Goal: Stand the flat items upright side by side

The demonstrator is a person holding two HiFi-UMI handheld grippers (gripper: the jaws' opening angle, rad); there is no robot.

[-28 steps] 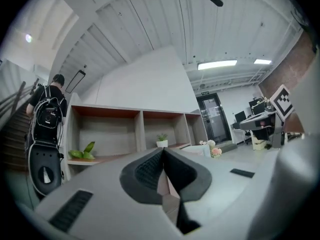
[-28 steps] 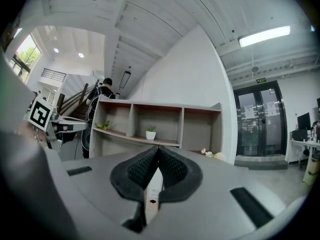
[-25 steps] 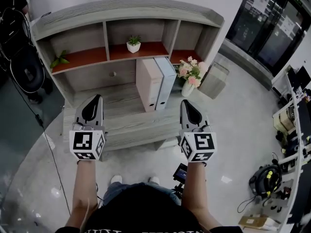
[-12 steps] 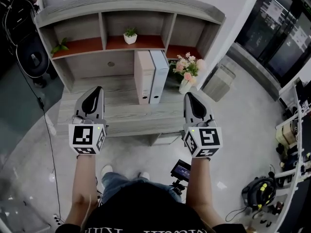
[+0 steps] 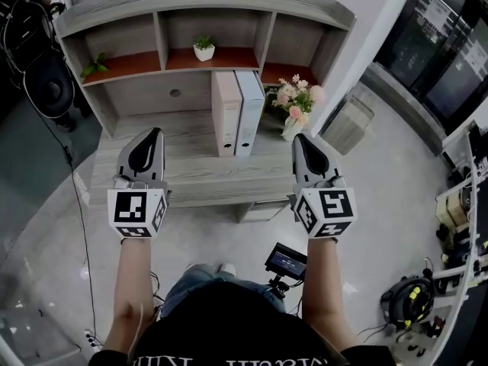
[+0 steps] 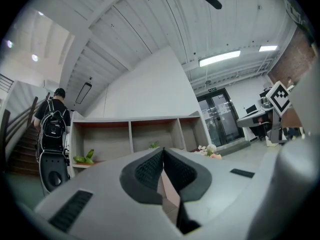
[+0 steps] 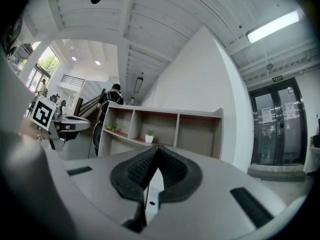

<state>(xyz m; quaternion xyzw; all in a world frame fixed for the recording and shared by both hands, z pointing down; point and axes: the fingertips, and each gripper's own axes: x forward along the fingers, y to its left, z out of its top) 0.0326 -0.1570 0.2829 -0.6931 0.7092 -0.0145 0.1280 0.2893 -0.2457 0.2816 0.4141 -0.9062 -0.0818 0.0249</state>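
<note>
Two flat binders stand upright side by side on the grey desk point(image 5: 183, 175): a beige one point(image 5: 226, 113) on the left and a pale blue one point(image 5: 248, 111) touching it on the right. My left gripper point(image 5: 154, 133) hovers over the desk's front left, well short of the binders, jaws shut and empty. Over the desk's front right corner my right gripper point(image 5: 300, 138) is likewise shut with nothing in it. In the left gripper view the shut left gripper point(image 6: 163, 150) points at the shelf unit. The right gripper view shows the shut right gripper point(image 7: 157, 147).
A shelf unit point(image 5: 198, 4) rises behind the desk with a small potted plant point(image 5: 203, 49) and green leaves point(image 5: 93, 68). A vase of flowers point(image 5: 296, 110) stands right of the binders. Black gear point(image 5: 44, 78) is at the left, a small screen point(image 5: 285, 259) on the floor.
Both grippers stay shut and empty. The desk and binders have shifted up in the head view, and both grippers now sit over the desk's front edge instead of further onto it.
</note>
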